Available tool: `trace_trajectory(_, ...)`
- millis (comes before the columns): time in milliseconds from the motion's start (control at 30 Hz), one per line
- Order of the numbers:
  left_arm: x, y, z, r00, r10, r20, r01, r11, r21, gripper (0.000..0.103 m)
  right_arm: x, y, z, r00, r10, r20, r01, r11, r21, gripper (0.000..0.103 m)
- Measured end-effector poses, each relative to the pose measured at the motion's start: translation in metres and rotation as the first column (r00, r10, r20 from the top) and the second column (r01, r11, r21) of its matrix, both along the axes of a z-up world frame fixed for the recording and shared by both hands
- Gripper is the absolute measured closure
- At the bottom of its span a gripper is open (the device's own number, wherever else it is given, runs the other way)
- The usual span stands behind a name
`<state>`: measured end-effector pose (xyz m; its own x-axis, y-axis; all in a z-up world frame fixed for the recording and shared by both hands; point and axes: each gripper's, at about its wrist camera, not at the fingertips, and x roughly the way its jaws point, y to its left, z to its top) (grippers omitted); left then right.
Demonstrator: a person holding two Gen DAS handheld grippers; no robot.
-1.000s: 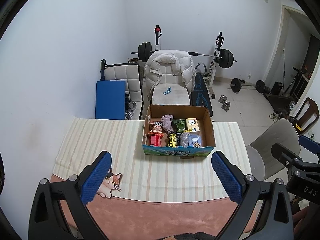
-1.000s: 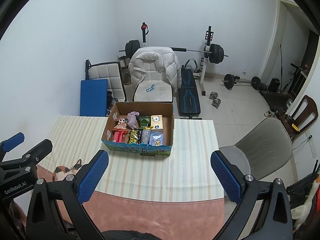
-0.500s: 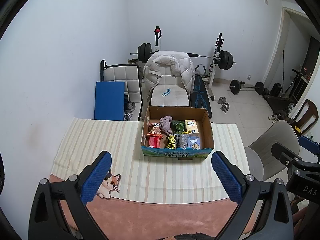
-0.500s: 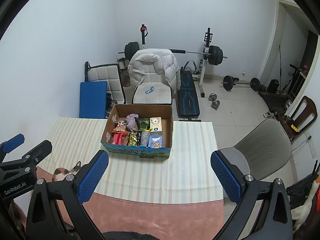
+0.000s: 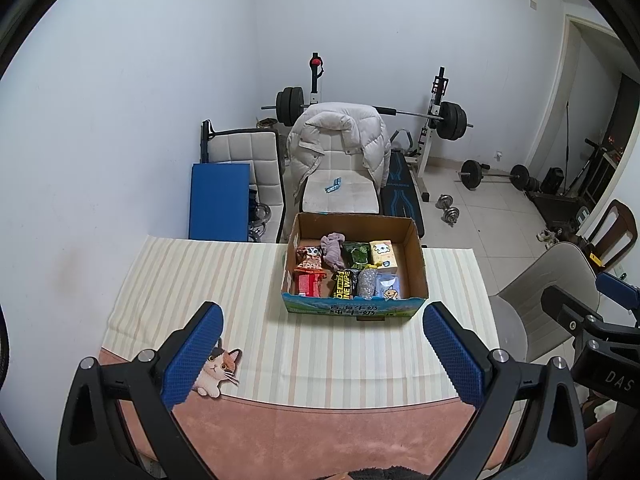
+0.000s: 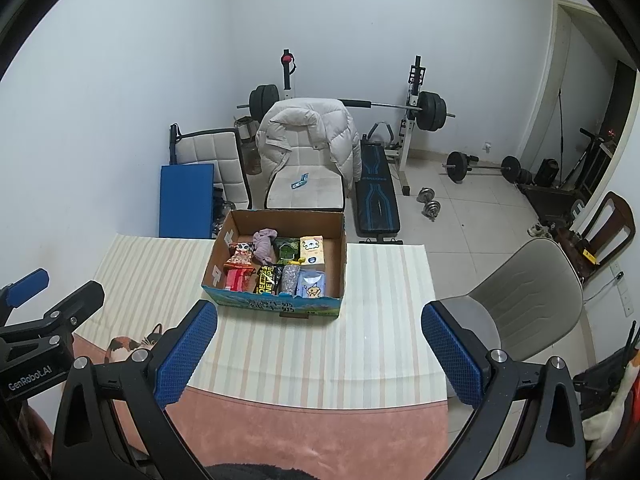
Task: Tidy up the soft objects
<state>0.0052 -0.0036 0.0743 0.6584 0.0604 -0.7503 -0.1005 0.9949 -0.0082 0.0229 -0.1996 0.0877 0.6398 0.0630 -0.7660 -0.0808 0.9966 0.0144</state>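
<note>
A cardboard box (image 5: 354, 311) (image 6: 276, 305) stands on the striped tablecloth (image 5: 224, 280), at the far middle of the table. Inside lie a crumpled purple-grey cloth (image 5: 334, 246) (image 6: 265, 242), a pale tissue pack (image 5: 383, 254), and several snack packets in green, red, black-yellow and grey. My left gripper (image 5: 321, 311) hangs open above the near side of the table, nothing between its blue pads (image 5: 192, 354). My right gripper (image 6: 319, 308) is likewise open and empty, short of the box. Each gripper shows at the other view's edge.
A cat figure (image 5: 218, 368) lies at the cloth's near left edge, on a pink mat (image 5: 320, 428). A grey chair (image 6: 532, 308) stands right of the table. Beyond the table are a jacket-draped chair (image 6: 308, 152), a blue pad (image 6: 186, 200), a weight bench (image 6: 376, 200) and barbells.
Both views have shifted only slightly, with the box a touch farther off. Both grippers stay open and nothing has been picked up.
</note>
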Motion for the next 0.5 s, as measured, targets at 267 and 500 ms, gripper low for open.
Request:
trace_trajectory(267,0.0007,-0.0008,-0.0003,1.000,0.003,0.001,-0.003,1.000,0.000,0.000,0.0024,0.0006,0.0011,1.000,0.004,0.001,-0.004,1.000,0.000,0.000)
trace_trajectory(500,0.0013,0.0004,-0.0016,1.000,0.009,0.006,-0.009,1.000,0.000,0.000,0.0064,0.0034,0.0031,1.000,0.012,0.006,-0.012,1.000,-0.002,0.000)
